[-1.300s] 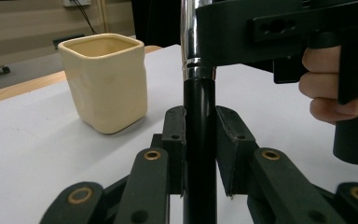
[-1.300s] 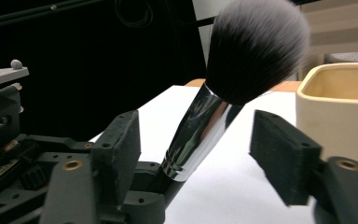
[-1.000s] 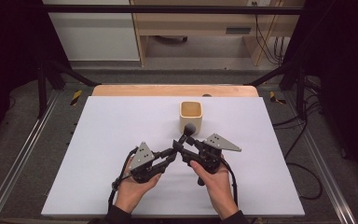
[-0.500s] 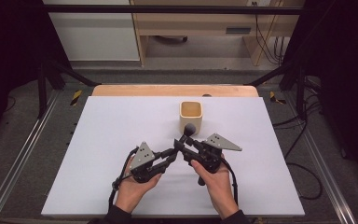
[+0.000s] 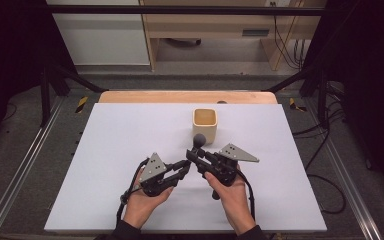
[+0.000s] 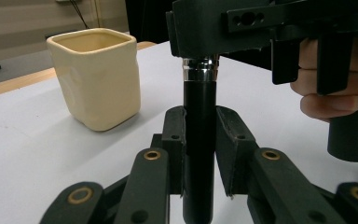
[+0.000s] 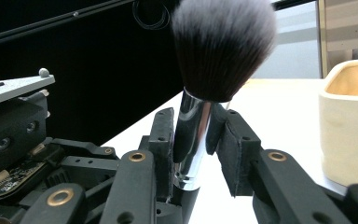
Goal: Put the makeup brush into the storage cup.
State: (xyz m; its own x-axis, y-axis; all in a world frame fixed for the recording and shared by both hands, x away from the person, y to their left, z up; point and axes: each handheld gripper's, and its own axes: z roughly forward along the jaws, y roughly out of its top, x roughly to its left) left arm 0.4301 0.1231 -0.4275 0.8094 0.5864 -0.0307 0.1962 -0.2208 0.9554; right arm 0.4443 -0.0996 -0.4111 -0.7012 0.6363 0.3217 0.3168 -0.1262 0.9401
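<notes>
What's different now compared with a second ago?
The right gripper has just been closing its jaws and now clamps the silver ferrule of the makeup brush. The left gripper stays shut on the brush's black handle. Both hands and the cream square cup kept their places.

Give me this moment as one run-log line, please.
left gripper: shut on brush handle | right gripper: jaws just closing, shut on brush ferrule | makeup brush: bristles up | cream cup: upright on table, untouched
</notes>
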